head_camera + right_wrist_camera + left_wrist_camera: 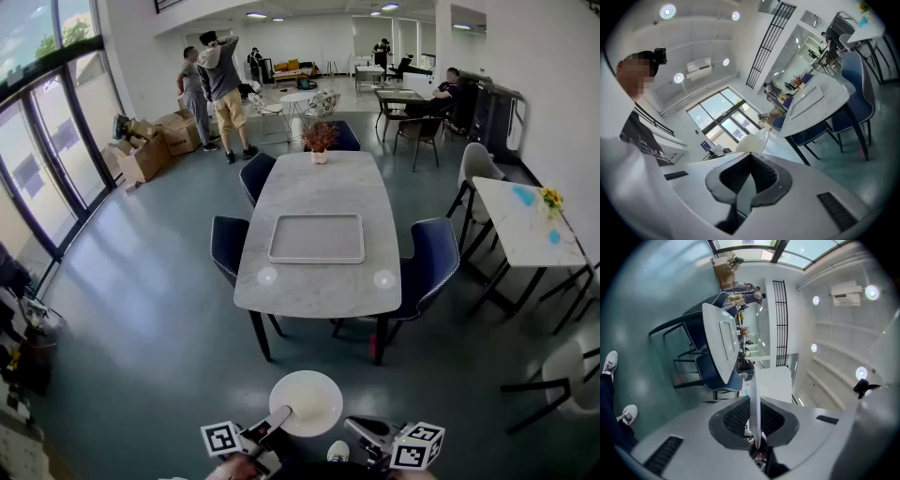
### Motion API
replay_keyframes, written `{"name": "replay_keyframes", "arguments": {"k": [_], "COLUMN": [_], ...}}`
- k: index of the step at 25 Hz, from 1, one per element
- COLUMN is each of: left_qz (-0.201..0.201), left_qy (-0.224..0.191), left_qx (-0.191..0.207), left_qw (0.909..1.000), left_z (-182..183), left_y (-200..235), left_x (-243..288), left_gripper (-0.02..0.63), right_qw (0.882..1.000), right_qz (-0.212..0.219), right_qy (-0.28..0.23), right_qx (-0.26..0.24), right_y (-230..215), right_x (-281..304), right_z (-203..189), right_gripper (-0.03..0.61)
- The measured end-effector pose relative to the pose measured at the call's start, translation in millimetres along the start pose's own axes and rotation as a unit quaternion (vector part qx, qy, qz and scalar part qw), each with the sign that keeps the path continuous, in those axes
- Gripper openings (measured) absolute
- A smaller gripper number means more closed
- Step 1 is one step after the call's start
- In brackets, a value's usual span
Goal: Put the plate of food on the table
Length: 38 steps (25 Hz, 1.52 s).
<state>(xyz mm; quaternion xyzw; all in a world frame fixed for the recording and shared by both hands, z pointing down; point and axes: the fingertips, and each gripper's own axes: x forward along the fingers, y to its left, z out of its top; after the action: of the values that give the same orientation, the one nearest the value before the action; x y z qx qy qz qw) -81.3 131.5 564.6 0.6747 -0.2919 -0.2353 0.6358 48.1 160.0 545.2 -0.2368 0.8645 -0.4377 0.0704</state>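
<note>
1. Left tool (283, 413): the jaws pinch the near-left rim of the white plate (305, 403), which shows edge-on between the pads in the left gripper view. The plate hangs over the floor, well short of the tabletop (319, 192). The hold is one-sided, so the far rim has no support. Likely fault: the plate pivots or slips from the pads during the carry.
2. Right tool (358, 428): the jaws are pressed together with nothing between them, near the plate's right edge but apart from it. It gives no support, and a stray sideways move could knock the rim.
3. Plate load: no food can be made out on it. Any tilt would spill whatever it carries.
4. Blue chairs (433, 255) (228, 246) flank the near corners of the tabletop. A wide approach could catch an arm on a backrest.
5. A left disc (267, 276) and a right disc (384, 278) lie by the near edge. A plate set partly on either would rock.
6. The grey tray (317, 238) lies at mid-tabletop. Landing across its rim would tilt the plate.
7. The potted plant (320, 141) stands at the far end, well apart. The risk is low.
</note>
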Motion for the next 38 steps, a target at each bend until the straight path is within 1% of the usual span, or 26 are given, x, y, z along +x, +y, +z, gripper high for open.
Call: {"name": "replay_keyframes", "arguments": {"k": [6,15,23,27,33,38], "left_qz": [-0.002,0.000,0.002,0.005,0.005,0.009], "left_qy": [-0.003,-0.002,-0.002,-0.006,-0.012,-0.008], "left_qx": [-0.006,-0.006,-0.004,-0.013,-0.014,-0.008], "left_qw": [1.0000,1.0000,1.0000,0.9999,0.9998,0.9999], "left_z": [0,0,4,5,17,38], "left_y": [-1,3,3,4,2,3], "left_x": [1,4,9,8,5,-1], "left_gripper": [0.028,0.028,0.028,0.028,0.028,0.028], "right_qw": [1.000,1.000,1.000,1.000,1.000,1.000], "right_qz": [-0.007,0.010,0.009,0.005,0.010,0.007], "right_qy": [0.004,-0.008,-0.012,-0.011,-0.012,-0.014], "right_qx": [-0.001,-0.001,0.008,0.011,0.018,0.016], "right_y": [-2,-2,-5,-8,-4,-2], "right_x": [0,-1,-1,1,11,32], "right_z": [0,2,6,5,7,11], "right_gripper": [0.011,0.011,0.011,0.011,0.011,0.011]}}
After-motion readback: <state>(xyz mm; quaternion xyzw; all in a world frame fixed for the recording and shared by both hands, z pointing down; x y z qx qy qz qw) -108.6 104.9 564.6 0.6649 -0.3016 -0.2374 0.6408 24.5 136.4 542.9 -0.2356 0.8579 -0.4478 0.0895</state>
